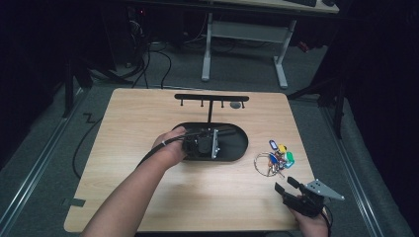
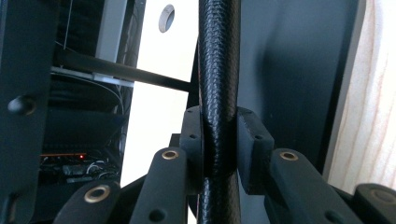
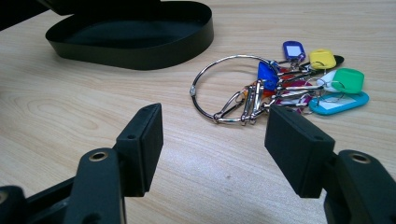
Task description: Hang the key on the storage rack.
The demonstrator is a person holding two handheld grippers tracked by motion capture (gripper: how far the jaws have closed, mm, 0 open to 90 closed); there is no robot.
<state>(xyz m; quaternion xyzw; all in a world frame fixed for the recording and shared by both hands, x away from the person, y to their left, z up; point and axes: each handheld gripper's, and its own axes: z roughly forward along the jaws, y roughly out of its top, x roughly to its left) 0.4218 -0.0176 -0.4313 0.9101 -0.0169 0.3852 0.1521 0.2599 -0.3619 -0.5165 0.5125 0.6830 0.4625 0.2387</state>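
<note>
A black key stand rises from the middle of the wooden table (image 1: 148, 197): an oval tray base (image 1: 238, 143), a thin upright post (image 1: 210, 112) and a crossbar with small hooks (image 1: 211, 97). My left gripper (image 1: 208, 134) is over the tray, shut on the post (image 2: 217, 70), which runs up between its pads (image 2: 254, 149). A steel ring of keys with coloured tags (image 1: 274, 159) lies flat to the right of the tray. Near the front right corner, my right gripper (image 1: 285, 184) is open, its jaws pointing at the key ring (image 3: 233, 88) a short way ahead, touching nothing.
A grey round disc (image 1: 236, 104) sits in the tabletop behind the crossbar. Another desk frame (image 1: 247, 44) and cables lie on the floor beyond the table. The tray's wall (image 3: 140, 46) stands left of the keys in the right gripper view.
</note>
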